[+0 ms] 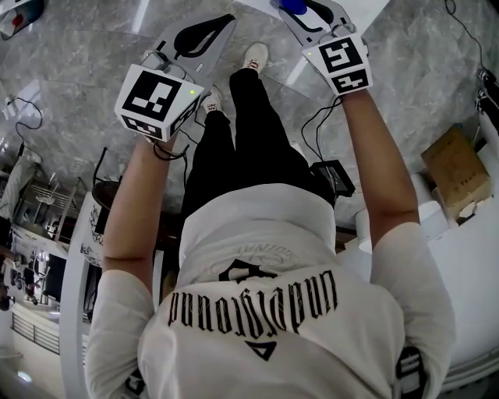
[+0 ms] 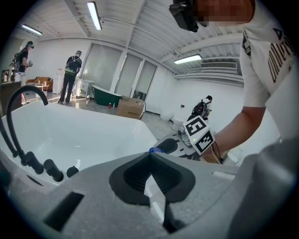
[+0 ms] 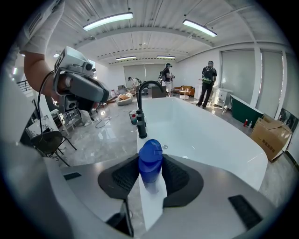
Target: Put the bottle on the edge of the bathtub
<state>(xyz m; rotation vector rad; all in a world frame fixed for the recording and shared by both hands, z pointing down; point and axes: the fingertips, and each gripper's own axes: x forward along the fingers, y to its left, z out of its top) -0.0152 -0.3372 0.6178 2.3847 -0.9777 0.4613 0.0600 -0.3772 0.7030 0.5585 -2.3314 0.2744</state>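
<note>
A bottle with a blue cap point(image 3: 150, 161) stands upright between the pads of my right gripper point(image 3: 150, 164), which is shut on it. Below it runs the white edge point(image 3: 152, 200) of the bathtub point(image 3: 210, 135). In the head view the right gripper point(image 1: 300, 9) is at the top with the blue cap point(image 1: 295, 6) showing at its tip. My left gripper point(image 2: 150, 155) is shut with nothing in it; it hangs to the left of the right one, over the grey floor point(image 1: 222, 22). From the left gripper view, the bottle cap point(image 2: 156, 150) shows beside the tub.
A black faucet point(image 3: 140, 112) and black knobs point(image 2: 51, 170) stand on the tub's rim. A cardboard box point(image 1: 456, 167) lies at the right. A dark green tub point(image 2: 107, 97) and standing people point(image 3: 208, 81) are farther back. Cables point(image 1: 320, 117) lie on the marble floor.
</note>
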